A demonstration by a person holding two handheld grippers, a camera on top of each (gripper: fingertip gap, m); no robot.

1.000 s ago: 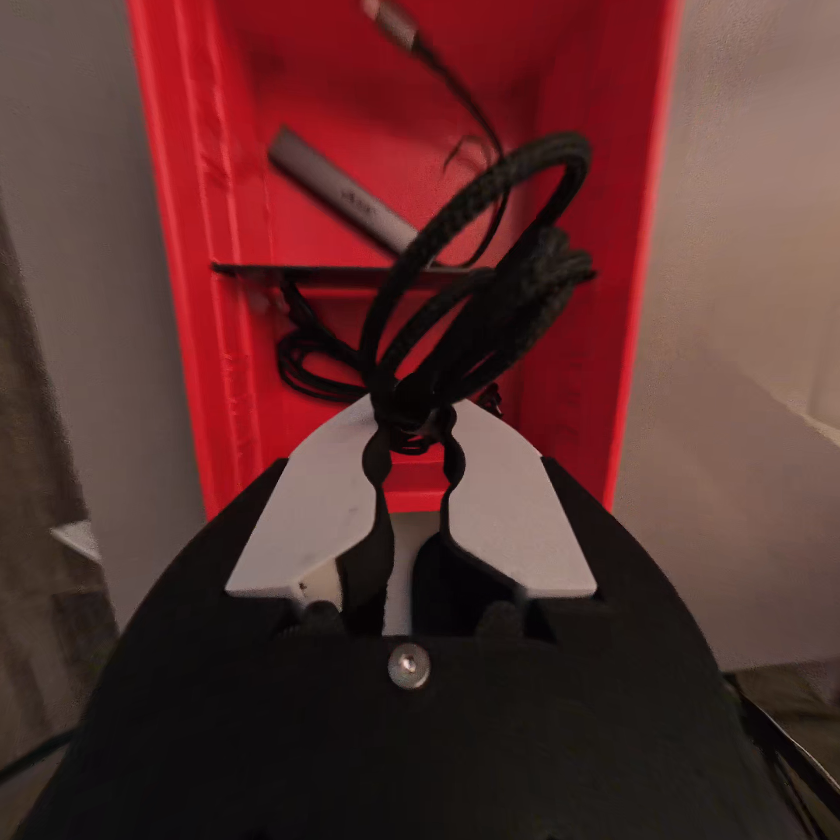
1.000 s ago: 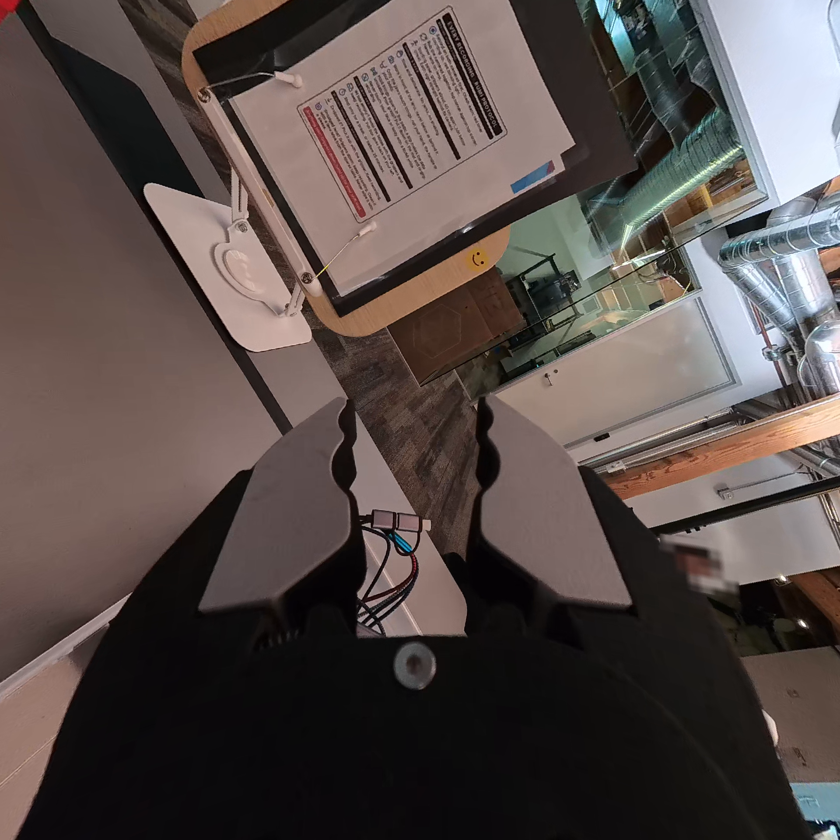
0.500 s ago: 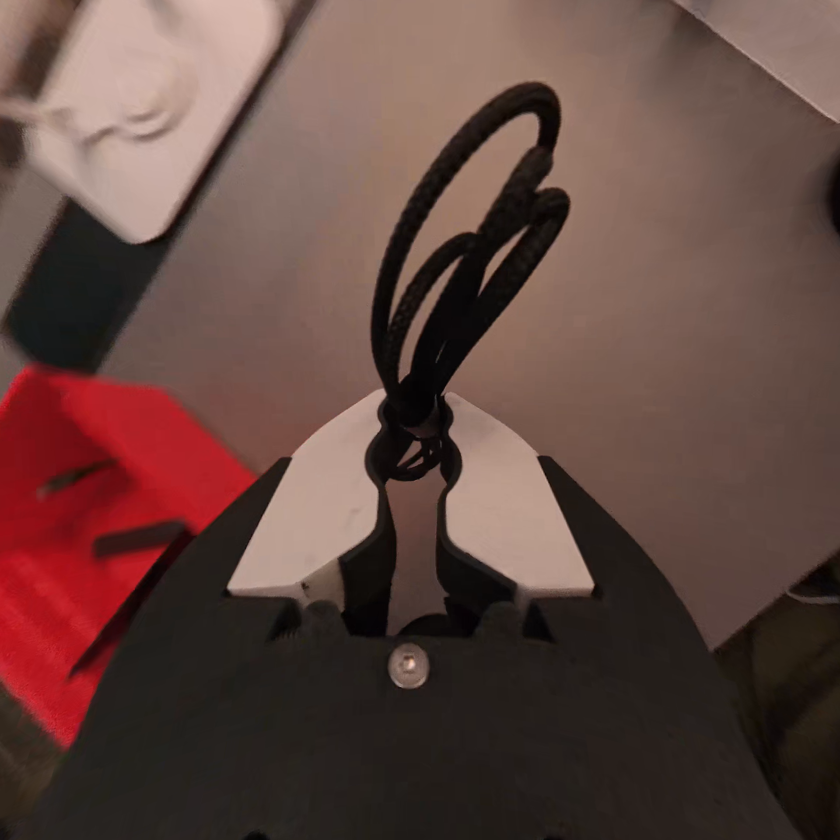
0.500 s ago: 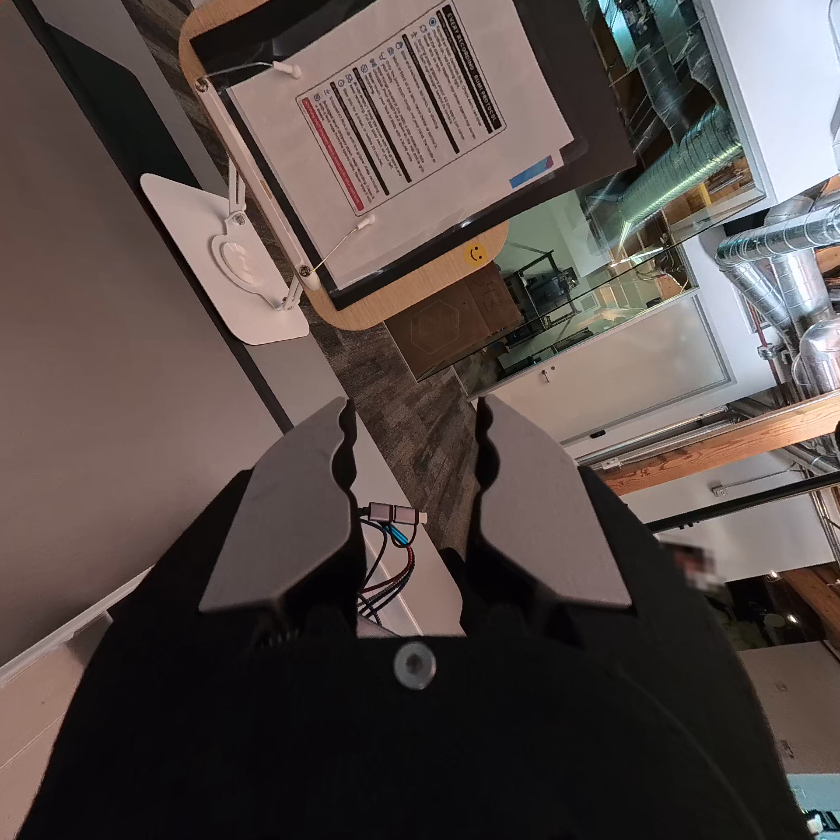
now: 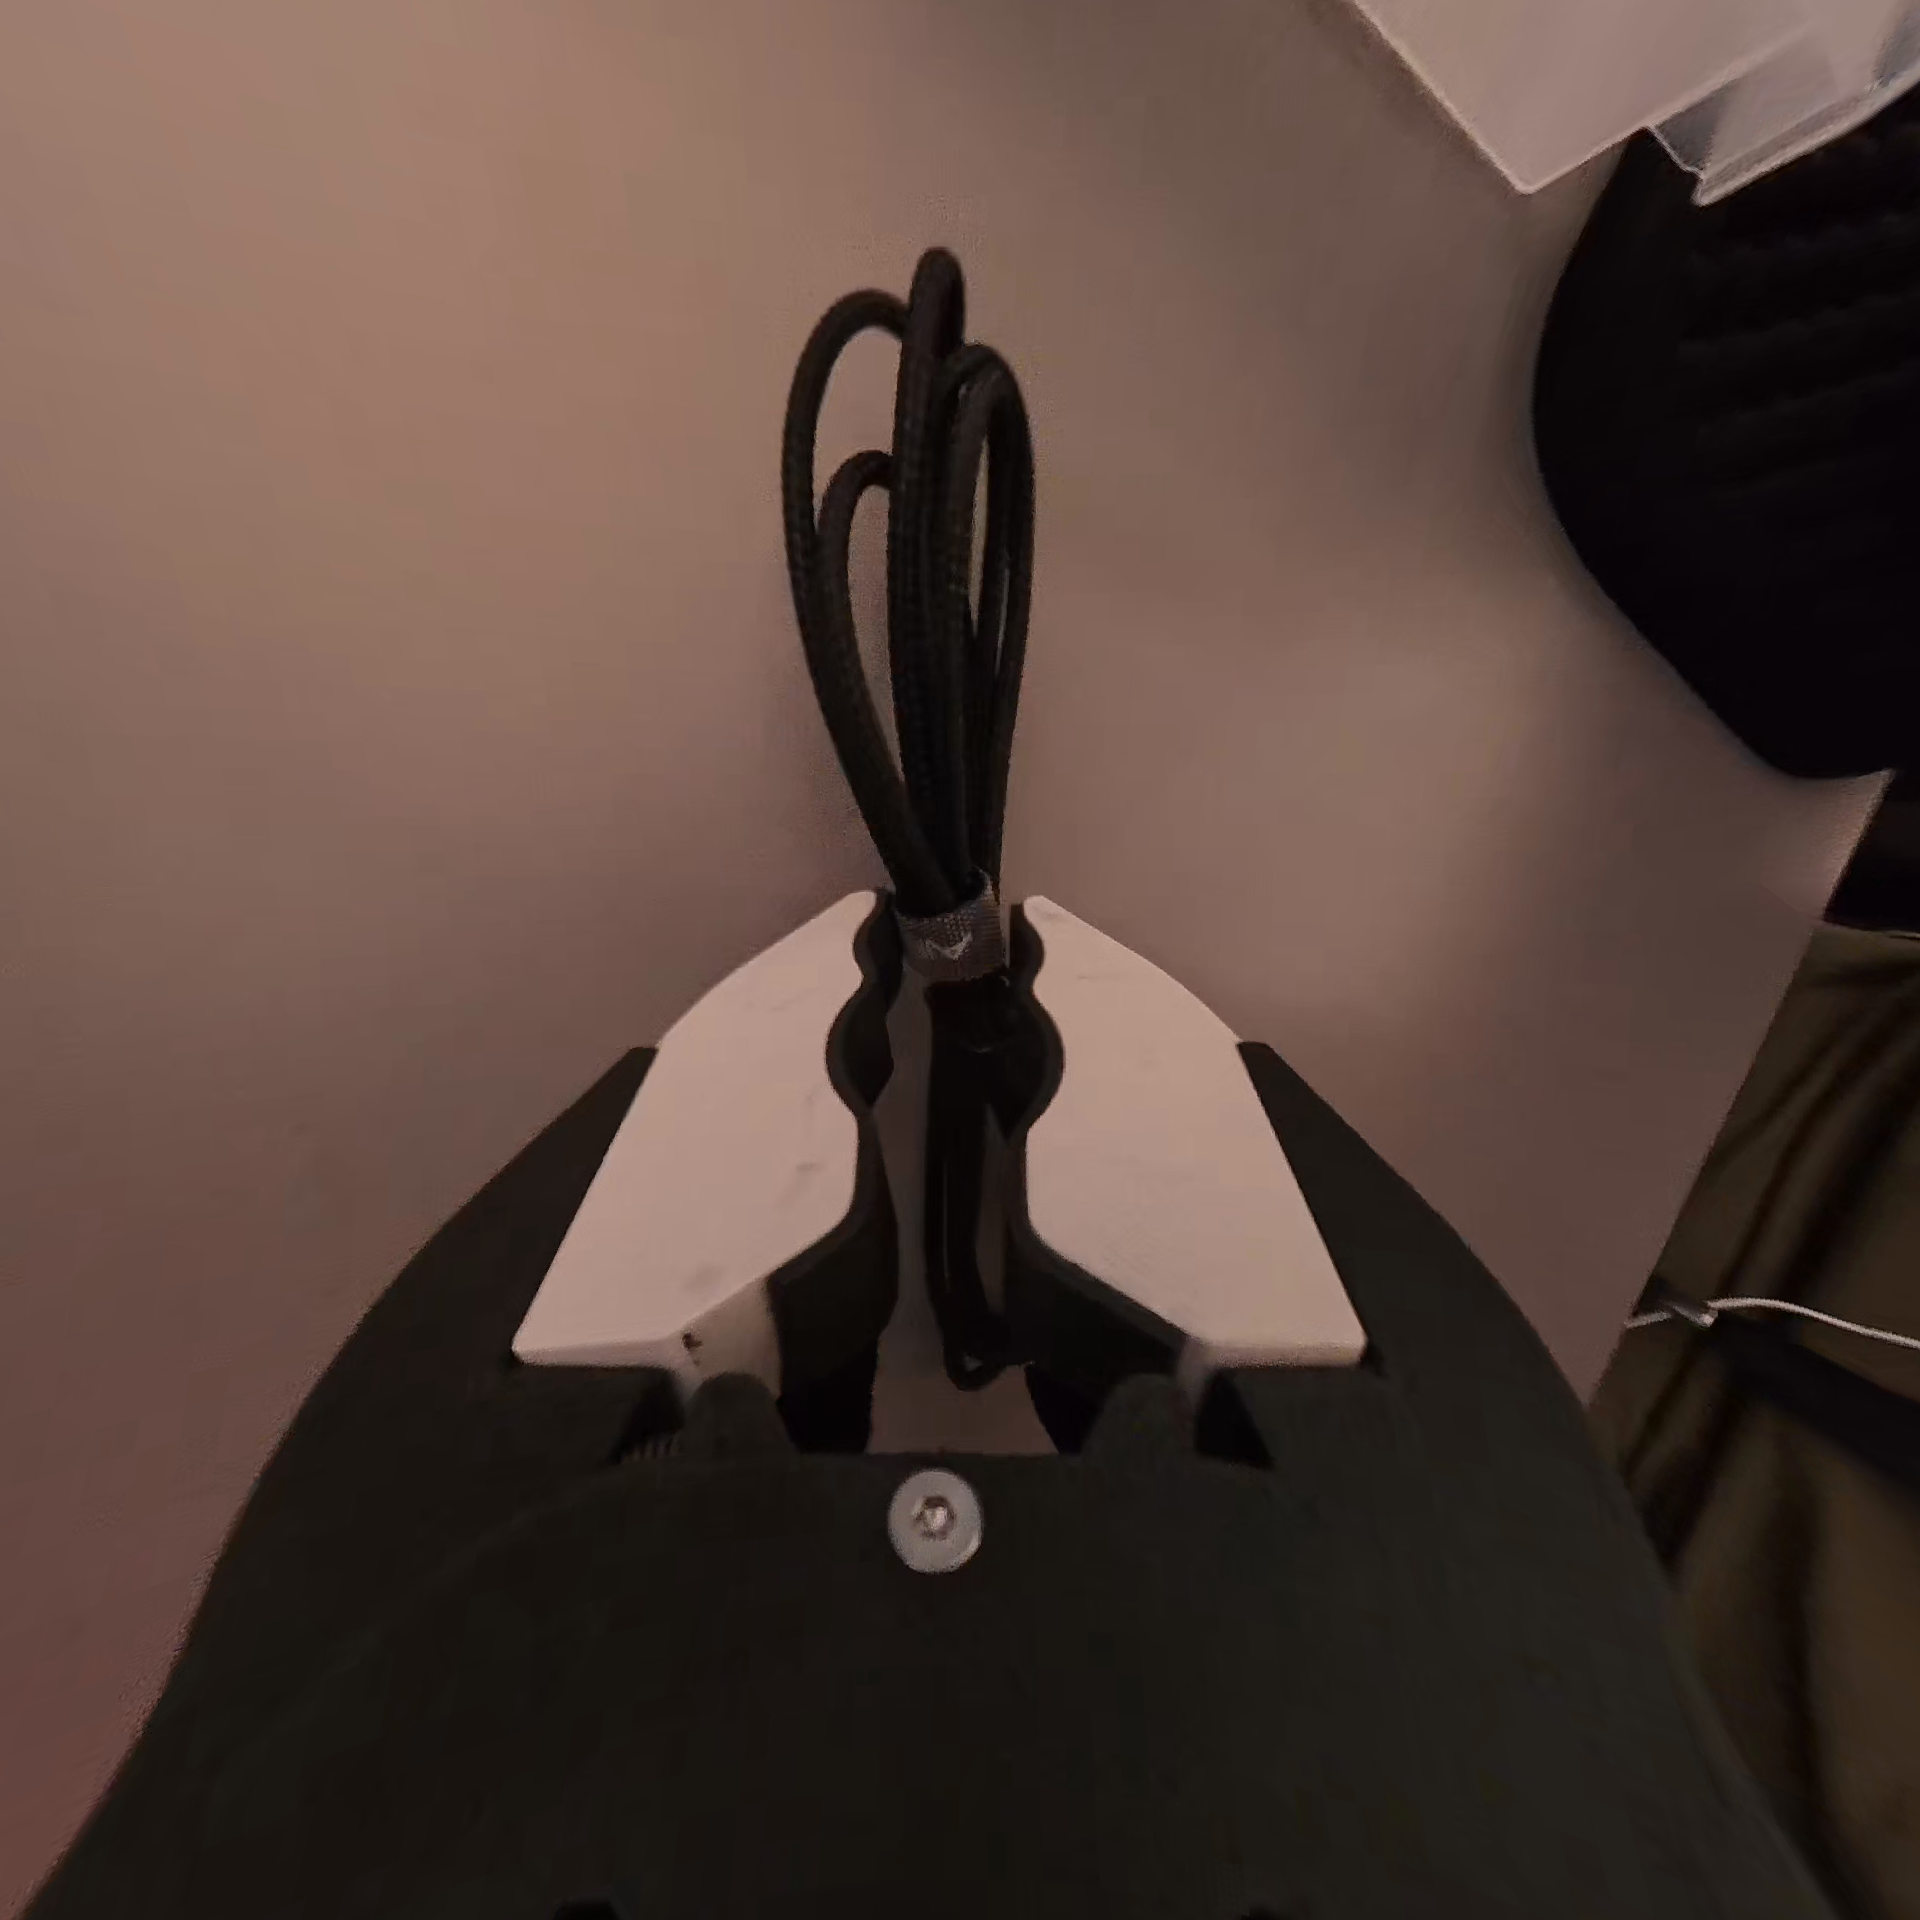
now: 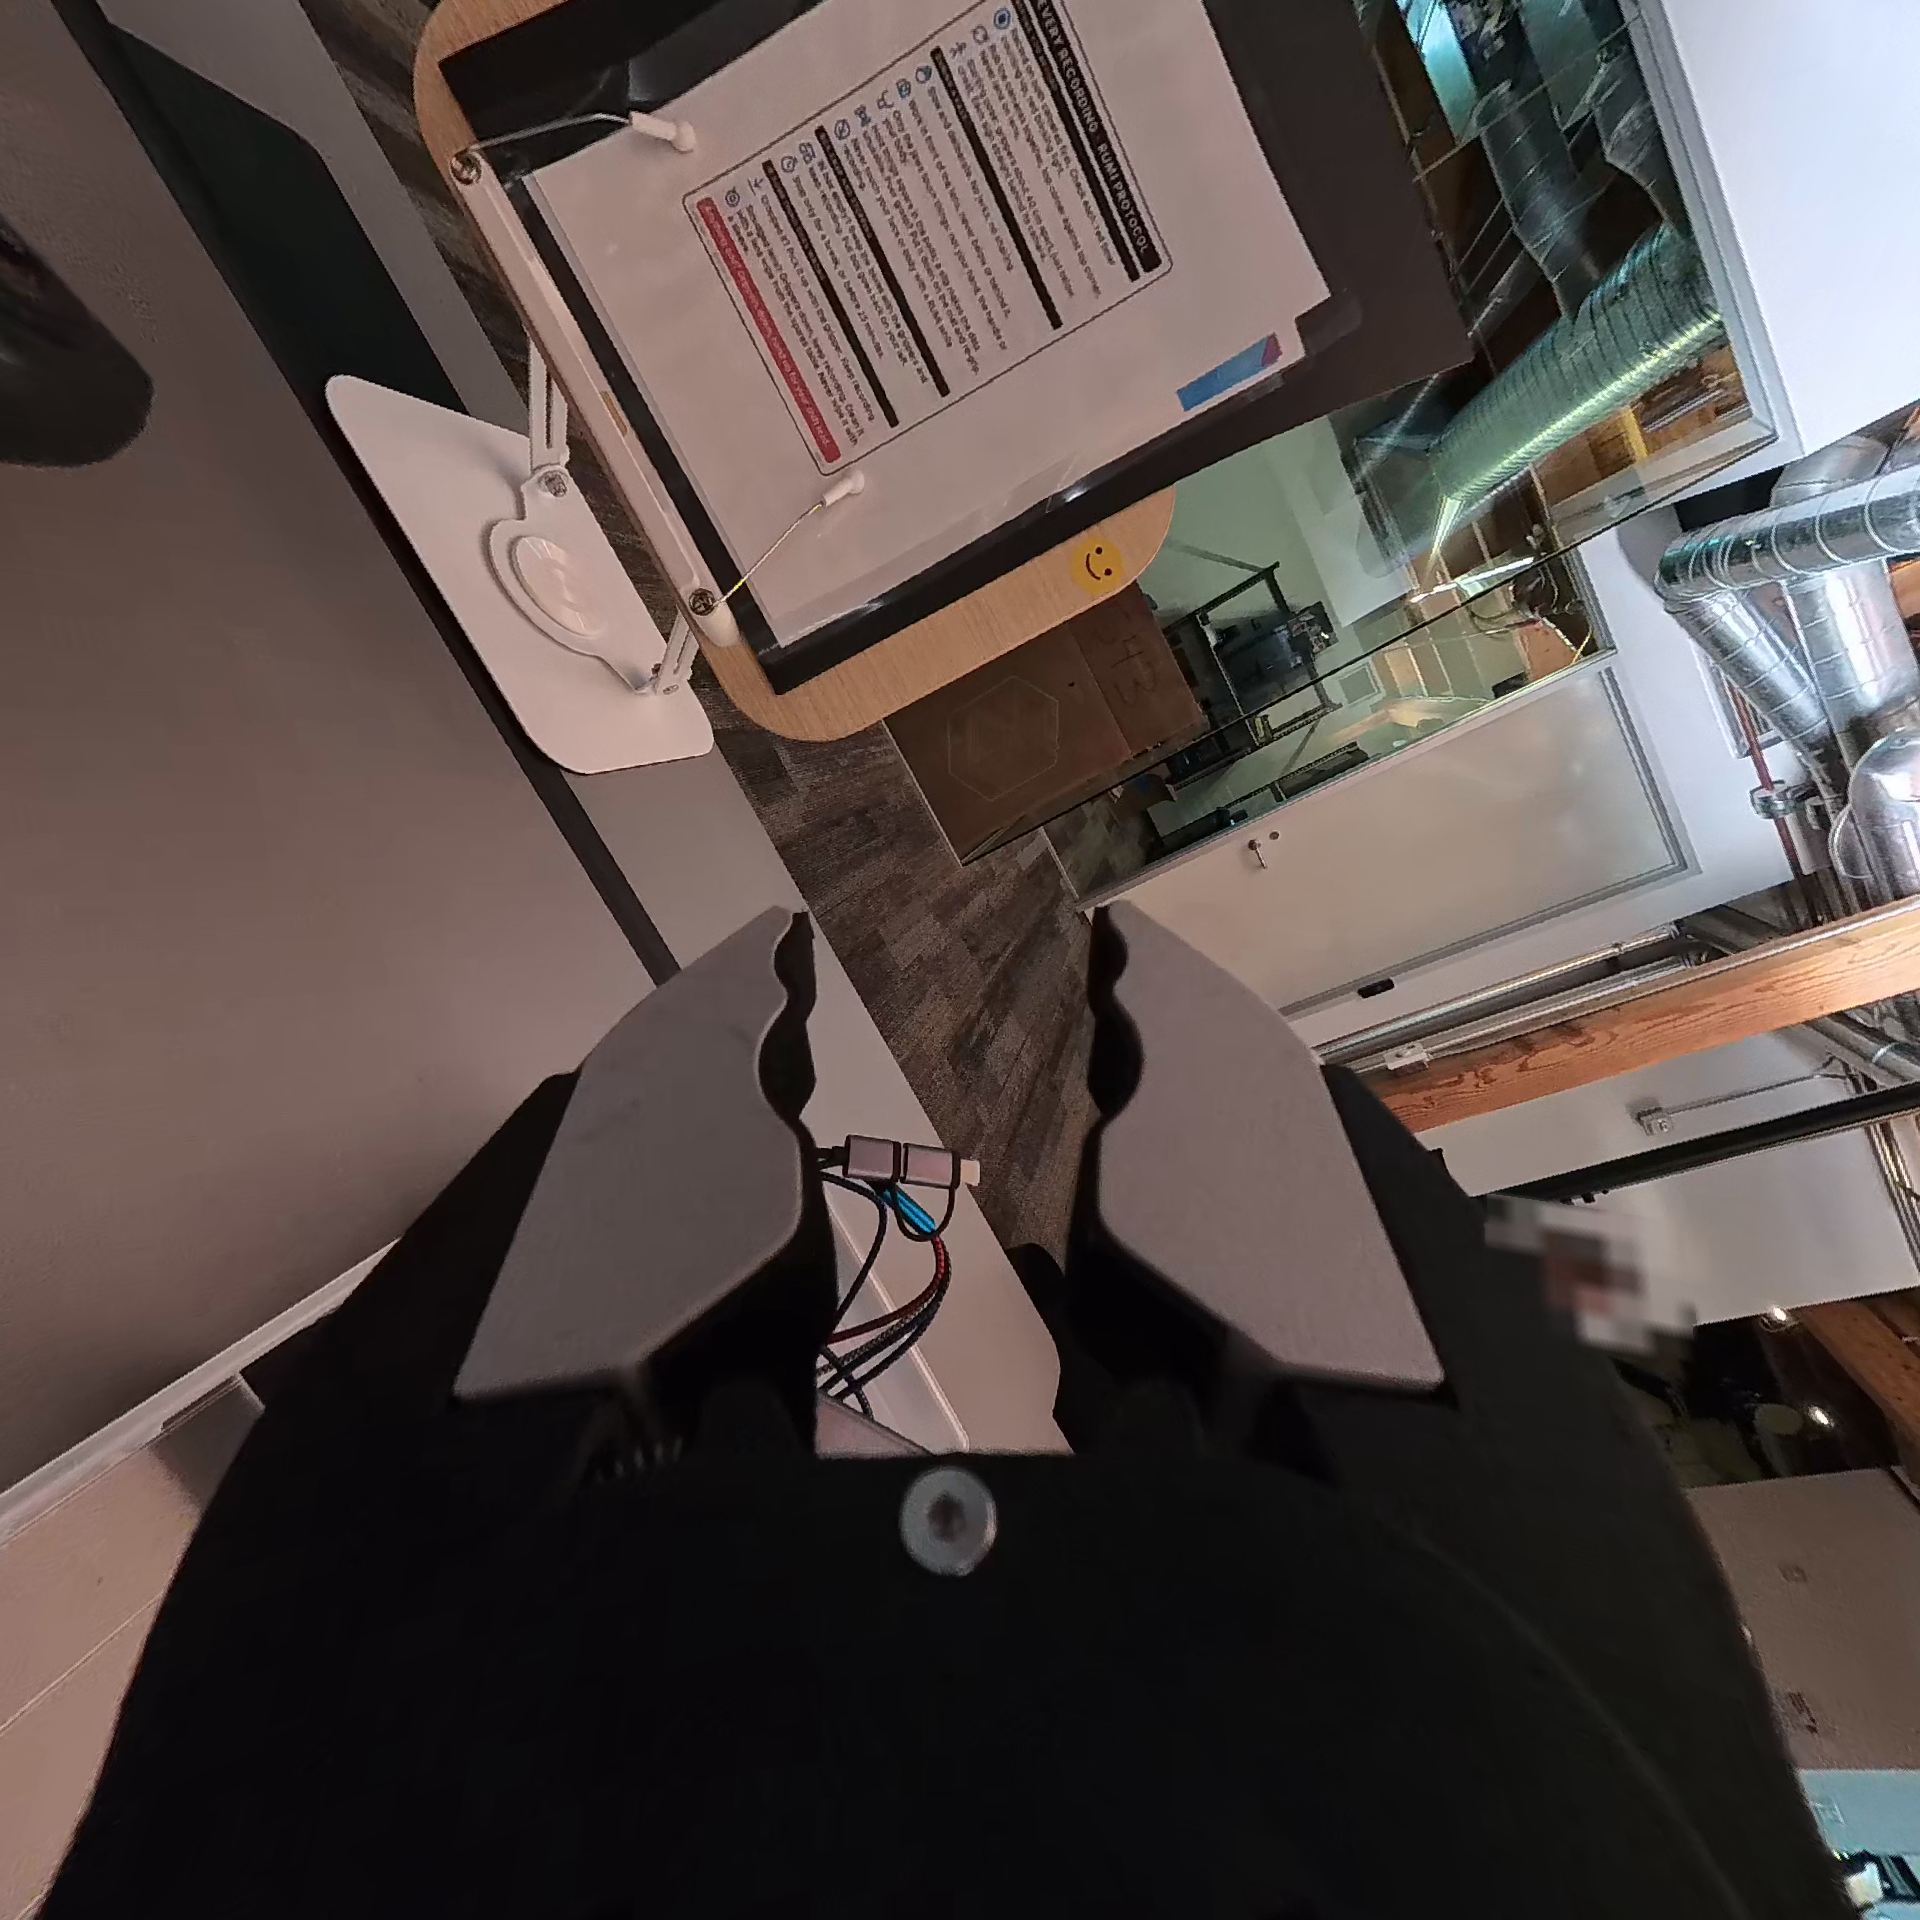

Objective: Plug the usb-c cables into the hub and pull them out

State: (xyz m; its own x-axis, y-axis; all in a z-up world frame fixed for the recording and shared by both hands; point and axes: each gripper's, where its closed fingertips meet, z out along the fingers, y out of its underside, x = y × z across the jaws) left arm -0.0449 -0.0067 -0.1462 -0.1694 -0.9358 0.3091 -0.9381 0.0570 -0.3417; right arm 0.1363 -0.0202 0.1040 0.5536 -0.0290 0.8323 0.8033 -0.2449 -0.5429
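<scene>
Grey tabletop (image 5: 416,520) fills the background behind the left gripper (image 5: 951,920), whose jaws pinch a bundled black cable (image 5: 925,582) at its strap. Right gripper (image 6: 945,956) gapes wide, empty, with loose cable plugs (image 6: 904,1162) near it.

Both tongs (image 5: 951,914) (image 6: 945,930) have pale wavy-edged fingers on black textured bodies (one silver screw each).

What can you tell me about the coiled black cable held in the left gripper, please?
The black cable is braided and looks like woven fabric, folded into several long loops bound by a grey strap. The left gripper is shut on it at the strap, loops pointing away over a plain grey tabletop, shorter ends trailing back between the fingers. No plug shows.
</scene>
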